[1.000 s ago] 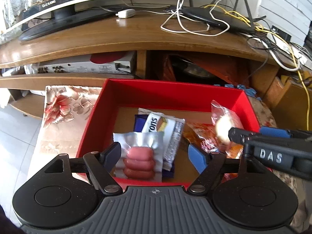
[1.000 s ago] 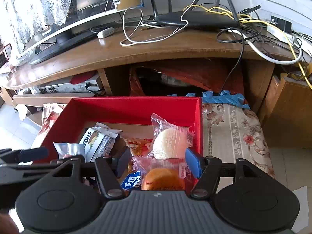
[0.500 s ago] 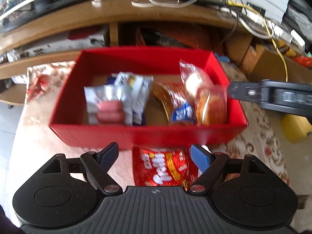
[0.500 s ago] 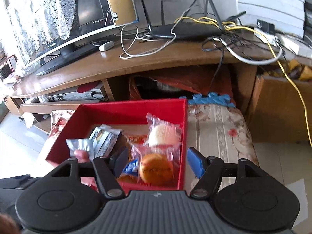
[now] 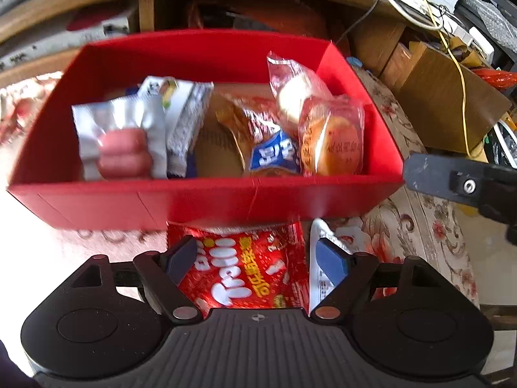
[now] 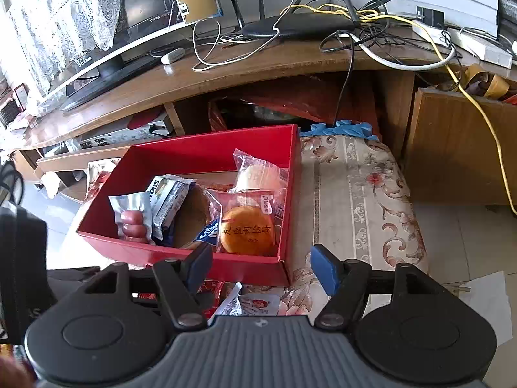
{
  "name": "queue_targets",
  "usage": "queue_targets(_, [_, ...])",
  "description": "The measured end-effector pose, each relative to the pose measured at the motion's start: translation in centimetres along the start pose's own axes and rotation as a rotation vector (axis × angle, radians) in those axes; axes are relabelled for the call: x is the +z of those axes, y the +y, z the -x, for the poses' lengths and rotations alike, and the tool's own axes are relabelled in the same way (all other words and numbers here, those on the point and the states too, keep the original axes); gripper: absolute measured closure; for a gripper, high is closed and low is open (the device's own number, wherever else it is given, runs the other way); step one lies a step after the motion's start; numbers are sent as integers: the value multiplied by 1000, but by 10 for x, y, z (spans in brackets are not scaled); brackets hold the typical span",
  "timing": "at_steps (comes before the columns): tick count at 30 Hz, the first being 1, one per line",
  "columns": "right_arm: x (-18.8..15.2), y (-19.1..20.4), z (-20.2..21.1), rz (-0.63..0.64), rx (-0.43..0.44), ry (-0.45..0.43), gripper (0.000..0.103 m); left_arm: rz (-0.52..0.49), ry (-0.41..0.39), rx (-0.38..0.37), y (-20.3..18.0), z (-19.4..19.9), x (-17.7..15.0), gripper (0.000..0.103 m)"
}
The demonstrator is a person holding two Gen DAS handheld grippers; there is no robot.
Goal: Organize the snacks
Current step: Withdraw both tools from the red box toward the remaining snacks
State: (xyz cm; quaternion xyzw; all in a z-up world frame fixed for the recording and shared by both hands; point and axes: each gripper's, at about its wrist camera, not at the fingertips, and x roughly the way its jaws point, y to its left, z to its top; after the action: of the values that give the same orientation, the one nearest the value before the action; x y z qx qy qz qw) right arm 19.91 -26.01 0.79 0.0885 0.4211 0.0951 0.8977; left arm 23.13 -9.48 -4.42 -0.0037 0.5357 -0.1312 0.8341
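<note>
Snacks fill the red box (image 5: 200,200), which sits on a floral cloth (image 6: 365,200) in front of a wooden TV stand (image 6: 226,74). Inside the box, at its left end, a silver pack of pink sausages (image 5: 121,142) leans upright, with a white-and-blue biscuit packet (image 5: 184,119) just beside it. Toward the box's right wall stand a pale round cake in clear wrap (image 5: 292,93) and, in front of it, an orange round pastry (image 6: 247,234) in its own clear wrapper; a blue-and-orange packet (image 5: 271,156) lies between these and the biscuits.

Outside the box, against its near wall, a red Trolli bag (image 5: 239,274) lies flat on the cloth, with a white sachet (image 5: 318,278) touching its right edge.

Left gripper (image 5: 257,260) hovers above the Trolli bag, jaws spread wide to either side of it and gripping nothing. Right gripper (image 6: 261,266) hangs by the box's near right corner, jaws likewise wide apart and empty.

Beyond the box, the stand carries a black router (image 6: 297,27) amid tangled cables and a monitor (image 6: 142,9).
</note>
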Motion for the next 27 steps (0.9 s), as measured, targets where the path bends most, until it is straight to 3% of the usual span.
queue_targets(11, [-1, -4, 1, -16, 28, 30, 36, -74, 79, -11, -8, 11, -42, 14])
queue_targets(16, [-4, -6, 10, -22, 51, 25, 34, -76, 121, -79, -18, 32, -71, 14])
queue_targets(20, [-6, -8, 18, -26, 68, 16, 34, -74, 64, -102, -20, 54, -75, 13])
queue_targets(23, [-6, -11, 21, -33, 74, 10, 32, -7, 20, -55, -9, 58, -66, 10])
queue_targets(27, [-5, -12, 18, -48, 82, 25, 32, 174, 55, -7, 16, 41, -60, 10])
